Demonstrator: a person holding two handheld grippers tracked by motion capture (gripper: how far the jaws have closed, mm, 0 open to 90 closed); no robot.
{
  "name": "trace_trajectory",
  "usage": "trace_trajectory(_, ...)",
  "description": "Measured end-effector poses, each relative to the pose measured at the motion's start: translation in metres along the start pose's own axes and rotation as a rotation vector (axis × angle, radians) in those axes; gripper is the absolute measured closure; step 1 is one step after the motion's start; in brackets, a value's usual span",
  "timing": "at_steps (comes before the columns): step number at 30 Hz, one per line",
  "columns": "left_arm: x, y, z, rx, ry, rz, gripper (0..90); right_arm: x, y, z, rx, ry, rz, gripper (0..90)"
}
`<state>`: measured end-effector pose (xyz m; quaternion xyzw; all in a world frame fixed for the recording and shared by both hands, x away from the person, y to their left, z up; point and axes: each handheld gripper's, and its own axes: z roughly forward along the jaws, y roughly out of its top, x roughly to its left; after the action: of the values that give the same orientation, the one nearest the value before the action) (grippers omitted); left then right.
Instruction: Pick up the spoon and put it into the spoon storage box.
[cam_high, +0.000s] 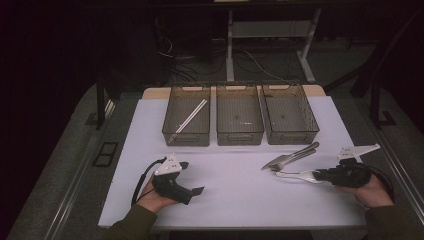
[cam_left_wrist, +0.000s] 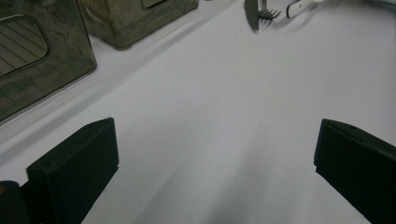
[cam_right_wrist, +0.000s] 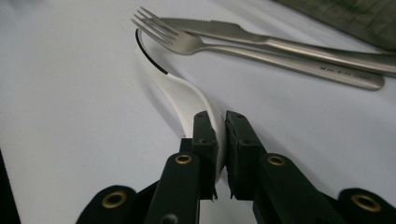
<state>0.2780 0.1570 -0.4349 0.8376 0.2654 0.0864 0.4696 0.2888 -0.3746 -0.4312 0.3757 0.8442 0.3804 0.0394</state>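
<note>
Right gripper (cam_high: 320, 176) low over table (cam_high: 235, 200) at right, jaws pointing left, clamped on handle of white spoon (cam_right_wrist: 184, 91); hand (cam_high: 372, 192) behind, forearm entering from bottom edge. Left gripper (cam_high: 192, 192) rests at left, jaws wide, nothing between; hand (cam_high: 155, 197) cupped beneath. Spoon bowl lies on table beside fork (cam_right_wrist: 196, 42) and knife (cam_right_wrist: 261, 37), near right bin (cam_high: 290, 120).

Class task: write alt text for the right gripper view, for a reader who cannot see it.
The right gripper has its two black fingers shut on the handle of a white spoon lying on a white table. Beyond it, a metal fork and knife lie side by side.
</note>
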Motion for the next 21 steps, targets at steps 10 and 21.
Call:
trace_trajectory(10, 0.001, 0.0, 0.0, -0.003, -0.002, -0.008, 0.0, 0.0, 0.008, -0.016, -0.103, -0.002, 0.025, 82.9)
trace_trajectory(21, 0.001, 0.0, -0.001, -0.007, -0.002, -0.008, 0.0, 0.002, 0.032, -0.02, -0.17, -0.037, 0.053, 83.0)
